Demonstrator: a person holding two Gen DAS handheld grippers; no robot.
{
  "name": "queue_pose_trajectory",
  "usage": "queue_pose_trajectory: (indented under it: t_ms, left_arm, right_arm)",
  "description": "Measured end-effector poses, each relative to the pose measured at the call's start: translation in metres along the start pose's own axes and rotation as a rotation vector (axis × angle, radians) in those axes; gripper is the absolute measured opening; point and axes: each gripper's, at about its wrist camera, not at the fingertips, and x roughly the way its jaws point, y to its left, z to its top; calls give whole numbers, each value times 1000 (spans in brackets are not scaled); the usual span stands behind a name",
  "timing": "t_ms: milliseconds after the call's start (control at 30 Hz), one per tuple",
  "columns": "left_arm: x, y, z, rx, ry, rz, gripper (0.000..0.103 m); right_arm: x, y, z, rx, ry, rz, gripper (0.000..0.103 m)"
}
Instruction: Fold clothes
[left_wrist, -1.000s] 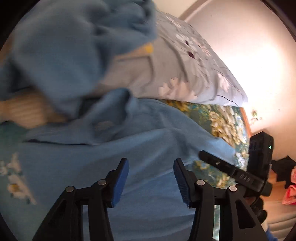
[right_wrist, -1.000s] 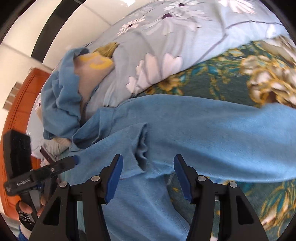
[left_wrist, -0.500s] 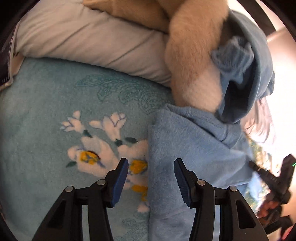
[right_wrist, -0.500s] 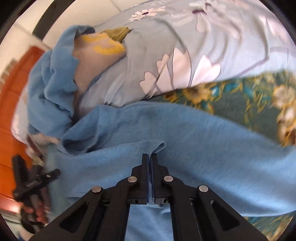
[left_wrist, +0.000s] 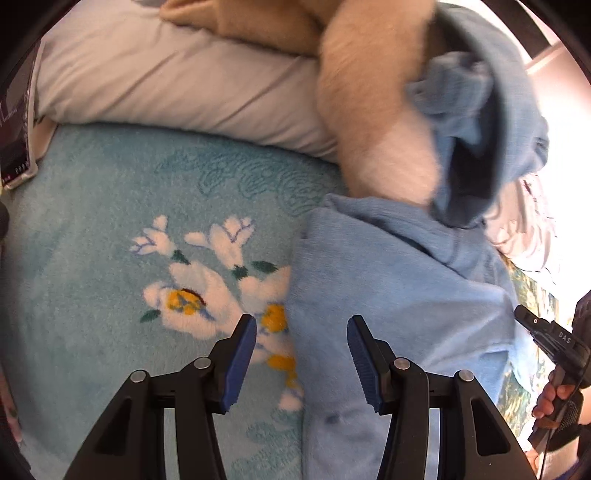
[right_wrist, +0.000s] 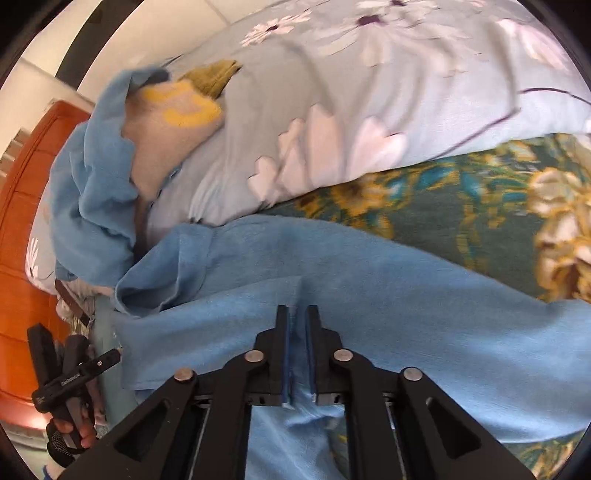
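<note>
Our right claw, parted a second ago, now pinches the blue garment; only the left view shows our left claw apart over the floral blanket.

Under your left camera lies a pale turquoise plush blanket bearing a white flower motif with yellow centres. Along its far edge rests a white pillow, and a tan fleecy item lies partly over that pillow. From your right camera you see a grey-blue floral duvet bunched above a dark green bedspread patterned with gold flowers. An orange-brown wooden panel stands at the left edge; what it belongs to cannot be determined.
</note>
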Motion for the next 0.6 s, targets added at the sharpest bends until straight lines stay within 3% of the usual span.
queue_pose_trajectory:
  t_ms: [100,333,467,600]
  left_arm:
    - [-21,-6,-9,16,-31,-16,55]
    - [-49,-16,-30,13,-74,-52,59]
    - [-53,-30,-33,24,-68,-42,59]
    - [-57,-47,-38,29,-65,-44,60]
  right_arm:
    - [-44,-40,-20,110,-106,27,29]
    - [-155,-179,-108,509,-381,-126,37]
    - [-173,-240,-140,751,-456,-105,38]
    - [-158,-267,-146,848,-438,-55,38]
